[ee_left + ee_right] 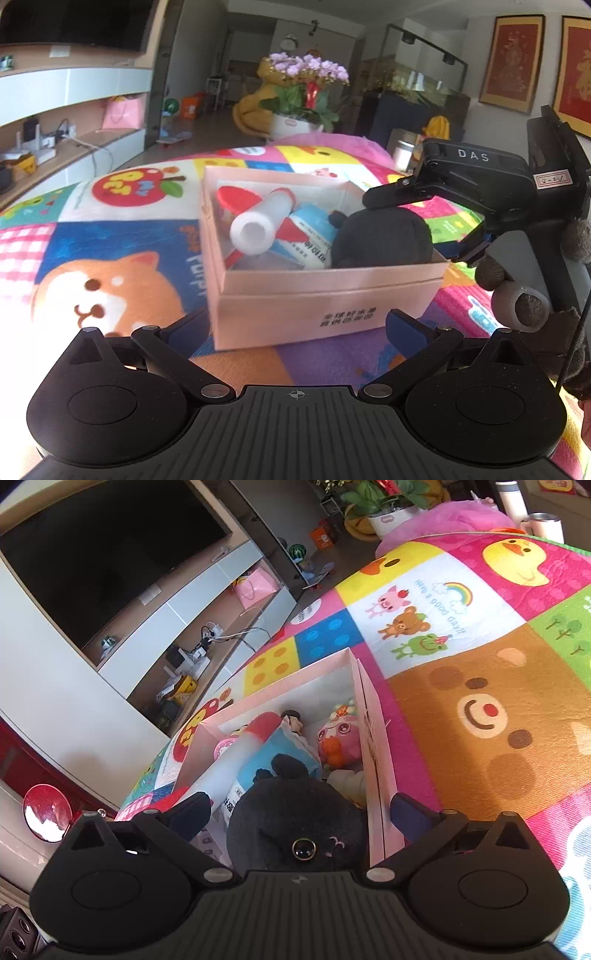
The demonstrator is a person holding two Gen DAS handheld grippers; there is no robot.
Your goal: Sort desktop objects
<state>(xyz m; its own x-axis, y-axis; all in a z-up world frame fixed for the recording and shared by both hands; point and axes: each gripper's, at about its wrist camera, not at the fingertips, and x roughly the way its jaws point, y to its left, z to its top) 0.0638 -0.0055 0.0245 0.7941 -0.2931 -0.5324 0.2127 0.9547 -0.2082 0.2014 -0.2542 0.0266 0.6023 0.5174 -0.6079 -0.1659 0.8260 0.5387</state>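
- Patchwork cartoon-print play mat (480, 635) in bright colours covers the surface, with the box resting on it.
- Pink rectangular cardboard box (317, 295) stands open on the mat, holding the sorted items.
- Black round plush toy (295, 819) lies inside the box at one end, against the wall.
- Right gripper (301, 808) hangs over the plush, fingers spread wide, gripping nothing.
- Left gripper (295, 332) sits released before the box's front wall.
- White plastic tube with a red cap (258, 218) rests inside the box, beside the plush.
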